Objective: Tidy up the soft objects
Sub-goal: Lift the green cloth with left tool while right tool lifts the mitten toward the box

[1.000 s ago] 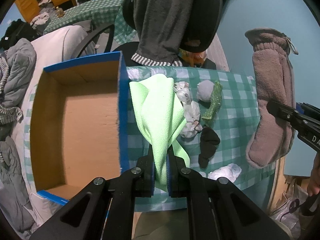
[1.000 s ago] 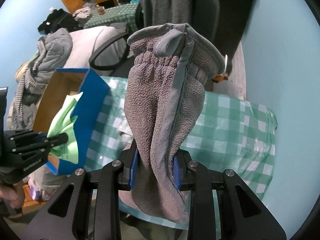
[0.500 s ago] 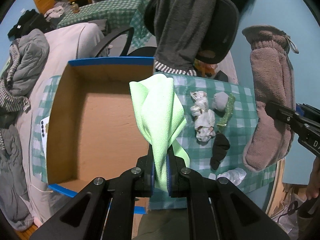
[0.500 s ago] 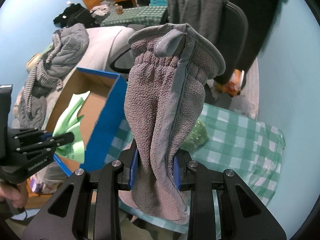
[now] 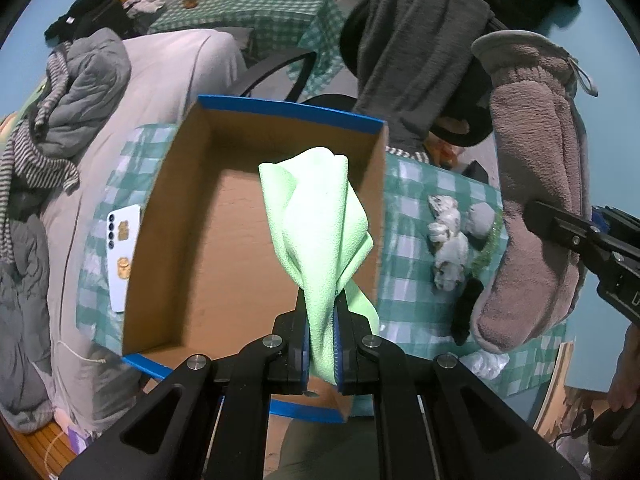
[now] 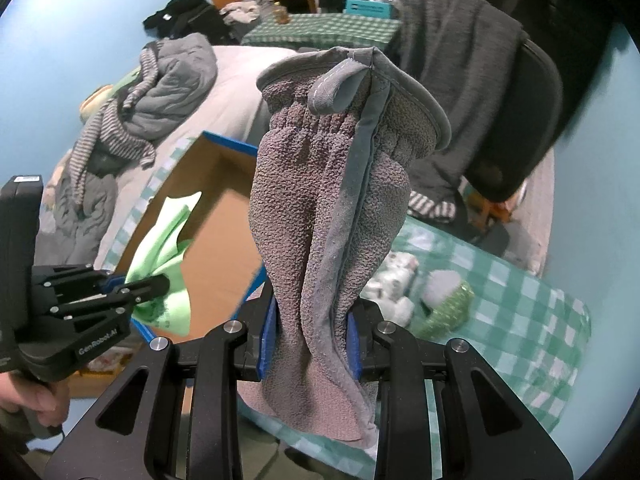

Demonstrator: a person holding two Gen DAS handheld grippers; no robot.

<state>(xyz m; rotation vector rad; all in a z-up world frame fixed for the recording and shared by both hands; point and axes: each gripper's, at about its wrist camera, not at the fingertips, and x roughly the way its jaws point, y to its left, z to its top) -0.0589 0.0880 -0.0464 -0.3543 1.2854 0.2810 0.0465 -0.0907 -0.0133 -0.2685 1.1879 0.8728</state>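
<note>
My left gripper (image 5: 322, 336) is shut on a light green cloth (image 5: 316, 220) and holds it above the open cardboard box with blue edges (image 5: 180, 208); the gripper also shows in the right wrist view (image 6: 160, 280). My right gripper (image 6: 312, 332) is shut on a grey-brown fleece mitten (image 6: 332, 184), held upright over the table to the right of the box. The mitten (image 5: 536, 184) and the right gripper's fingers (image 5: 560, 228) show at the right of the left wrist view. The box (image 6: 216, 216) holds nothing that I can see.
On the green checked tablecloth (image 5: 416, 200) lie a white patterned soft bundle (image 5: 444, 236), a grey ball (image 5: 480, 218), a green fuzzy piece (image 5: 490, 240), a black sock (image 5: 466, 308) and a white phone (image 5: 122, 256). A chair draped with grey clothing (image 5: 416, 40) stands behind.
Both grippers moved left. The green cloth went from right of the box wall to over the box interior. The mitten came closer to the box.
</note>
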